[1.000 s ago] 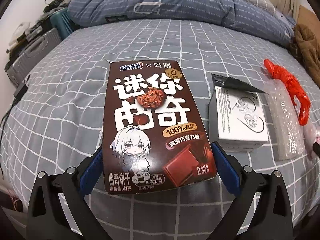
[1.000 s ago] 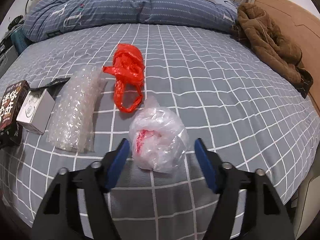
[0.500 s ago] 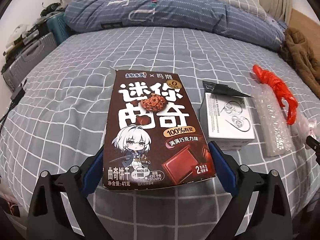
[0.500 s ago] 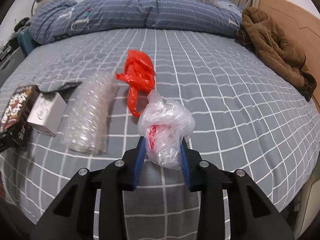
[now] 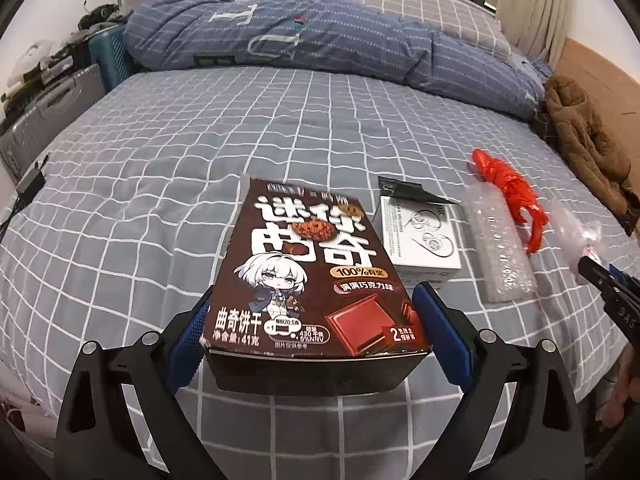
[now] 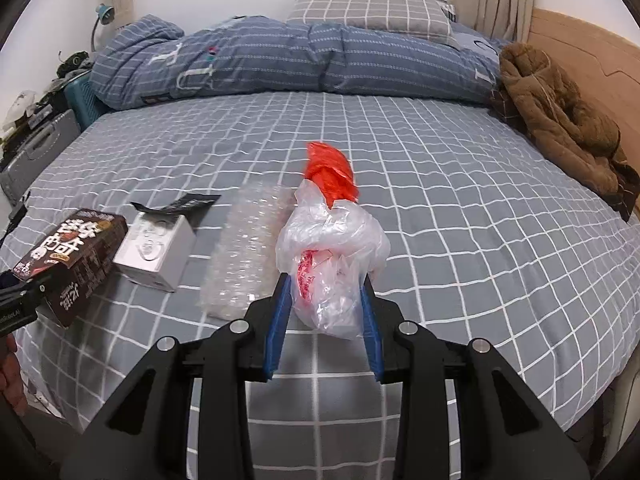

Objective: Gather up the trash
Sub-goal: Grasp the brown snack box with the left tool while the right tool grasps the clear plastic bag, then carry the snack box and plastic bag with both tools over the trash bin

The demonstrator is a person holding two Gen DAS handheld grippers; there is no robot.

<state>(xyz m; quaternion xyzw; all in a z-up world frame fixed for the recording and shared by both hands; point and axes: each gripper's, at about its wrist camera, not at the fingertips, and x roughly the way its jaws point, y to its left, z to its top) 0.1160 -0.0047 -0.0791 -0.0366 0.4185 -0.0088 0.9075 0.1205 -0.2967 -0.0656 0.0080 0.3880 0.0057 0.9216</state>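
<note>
Evidently both hands are loaded: the left gripper point(image 5: 316, 336) has its blue pads pressed against the two long sides of the brown cookie box point(image 5: 316, 276), clamping it near its closest end so that it juts forward, raised off the checked bedsheet point(image 5: 160, 168), its printed face up. The right gripper point(image 6: 324, 320) pinches a crumpled clear plastic bag point(image 6: 332, 248) between jaws drawn in close, the bag bulging above the pads because only its lower part is squeezed; that grip probably suffices for something so light. Still lying on the sheet are the white earphone box point(image 5: 420, 240) with its black flap open, just beside the cookie box, then the bubble wrap point(image 5: 500, 244) and the red plastic bag point(image 5: 512, 188) farther right, in a rough row. No bin or sack appears in either view, so where the held pieces should go cannot be told. A brown coat point(image 6: 560, 120) is heaped near the headboard, well apart from the trash.
</note>
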